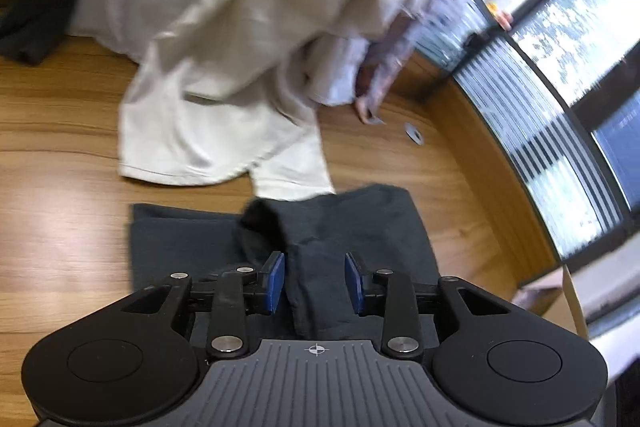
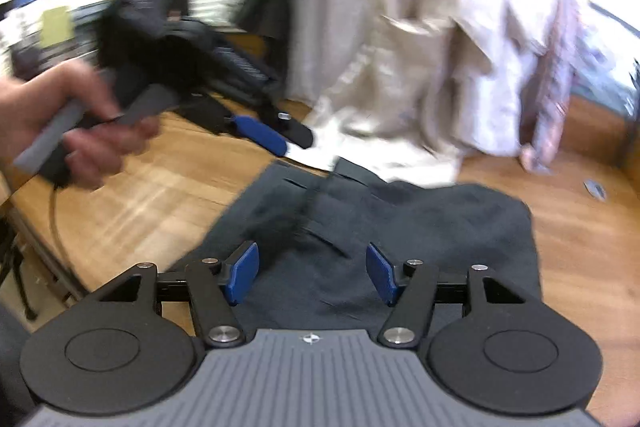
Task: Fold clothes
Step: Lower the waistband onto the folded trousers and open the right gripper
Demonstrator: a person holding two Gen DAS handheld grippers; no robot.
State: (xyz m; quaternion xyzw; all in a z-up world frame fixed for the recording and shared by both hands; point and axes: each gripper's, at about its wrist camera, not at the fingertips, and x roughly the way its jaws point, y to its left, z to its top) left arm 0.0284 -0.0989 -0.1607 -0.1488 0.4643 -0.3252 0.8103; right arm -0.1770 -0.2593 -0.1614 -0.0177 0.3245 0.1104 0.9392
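While the pale pile of clothes [image 1: 248, 27] heaps up at the far side of the wooden table [image 1: 60, 155], the dark folded garment [image 2: 400, 227] I am working lies flat right under both my claws, its near edge running across from one to the other. My right gripper [image 2: 312, 273] stands wide open above its flat middle, holding nothing. My left gripper [image 1: 315, 283] is partly open astride a raised ridge of the cloth that runs away from me, pads not visibly pressing it.
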